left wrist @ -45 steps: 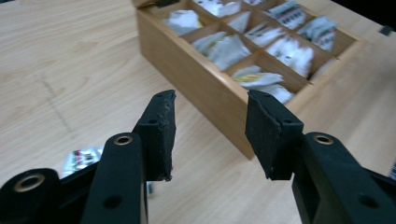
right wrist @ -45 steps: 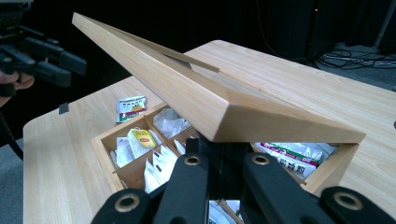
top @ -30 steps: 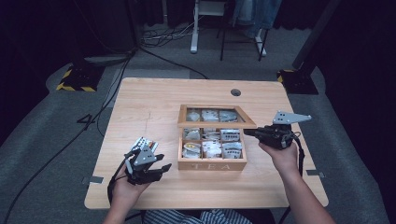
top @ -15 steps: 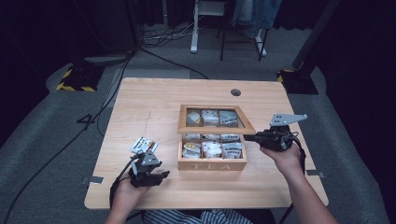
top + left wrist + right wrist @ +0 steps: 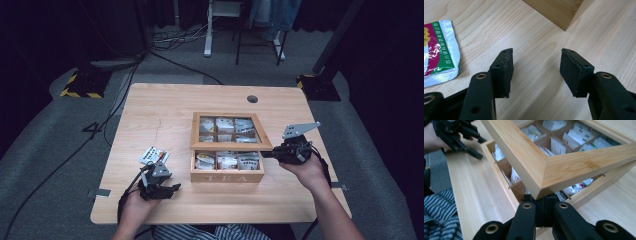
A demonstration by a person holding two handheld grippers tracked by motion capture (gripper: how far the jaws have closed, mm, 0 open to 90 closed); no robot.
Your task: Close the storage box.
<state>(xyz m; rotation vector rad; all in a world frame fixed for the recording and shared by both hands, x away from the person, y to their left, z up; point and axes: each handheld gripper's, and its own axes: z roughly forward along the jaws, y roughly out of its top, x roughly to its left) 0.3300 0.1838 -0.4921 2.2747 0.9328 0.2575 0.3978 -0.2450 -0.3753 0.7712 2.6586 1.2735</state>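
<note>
On the left of the pale wooden tabletop (image 5: 165, 110) lies a flat foil tea sachet printed in white, green and red (image 5: 153, 155), just off the front left corner of the box and apart from it. Directly in front of it the left gripper (image 5: 172, 188) sits low over the bare wood; in the left gripper view its black fingers (image 5: 504, 72) are spread with nothing between them, and they have just been opening, with the sachet (image 5: 439, 52) off to one side and untouched.

In the middle stands the light wooden tea box with divided compartments (image 5: 227, 172), still stocked with more sachets. Its glass-paned, wood-framed lid (image 5: 230, 131) is raised.

On the right, the right gripper (image 5: 270, 154) meets the lid's front right corner. In the right gripper view its fingers are pressed together beneath that corner (image 5: 541, 188); they look to be clamped on the frame's lower edge, holding the lid up, though the exact contact is hidden.

The work appears to be taking sachets out of the box, one now set down and let go. The next move likely calls for the left gripper to rise over the box's front wall and reach into a compartment while the right hand holds the lid steady.
</note>
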